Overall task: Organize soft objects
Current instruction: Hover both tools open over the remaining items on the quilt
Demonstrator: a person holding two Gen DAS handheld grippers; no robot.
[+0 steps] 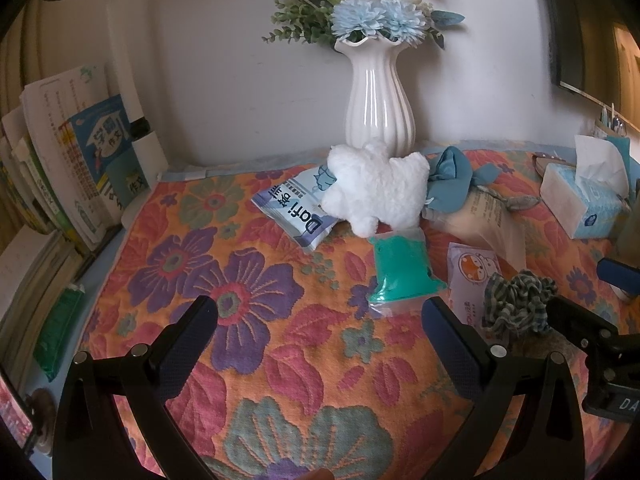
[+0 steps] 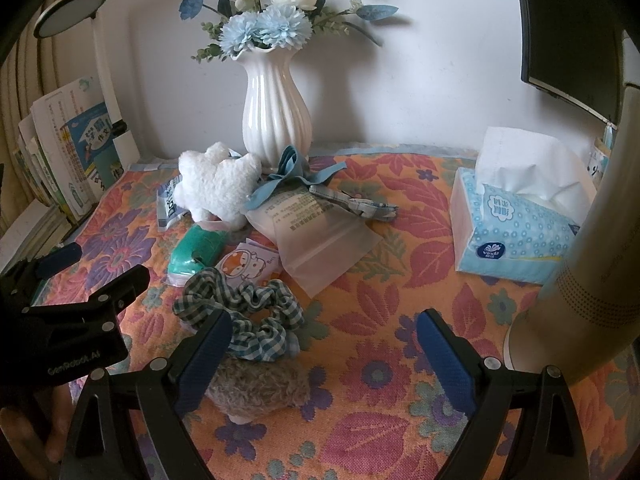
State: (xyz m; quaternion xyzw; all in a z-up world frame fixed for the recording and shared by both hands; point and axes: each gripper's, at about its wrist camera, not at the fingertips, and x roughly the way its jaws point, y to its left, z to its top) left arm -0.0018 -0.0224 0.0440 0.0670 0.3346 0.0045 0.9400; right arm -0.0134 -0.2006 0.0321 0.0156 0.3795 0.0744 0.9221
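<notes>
Checked green scrunchie (image 2: 240,316) lies near the right tool (image 2: 324,336), beside its left finger; white plush (image 1: 376,188) sits far, before the vase (image 1: 378,100). Both tools gape wide, empty; left tool (image 1: 320,320).

- Left wrist view: looks forward and slightly downward over the floral cloth (image 1: 248,288) toward the white vase (image 1: 379,108) at the rear wall; the vase sits right of frame centre, with the books (image 1: 80,160) left of it.
- Right wrist view: same heading, positioned further right; the vase (image 2: 277,112) sits left of centre, the tissue box (image 2: 516,232) right of it, closer.
- Shared area: vase, white plush (image 1: 376,188) (image 2: 218,184), checked scrunchie (image 1: 516,304) (image 2: 248,312) in front of the vase.
</notes>
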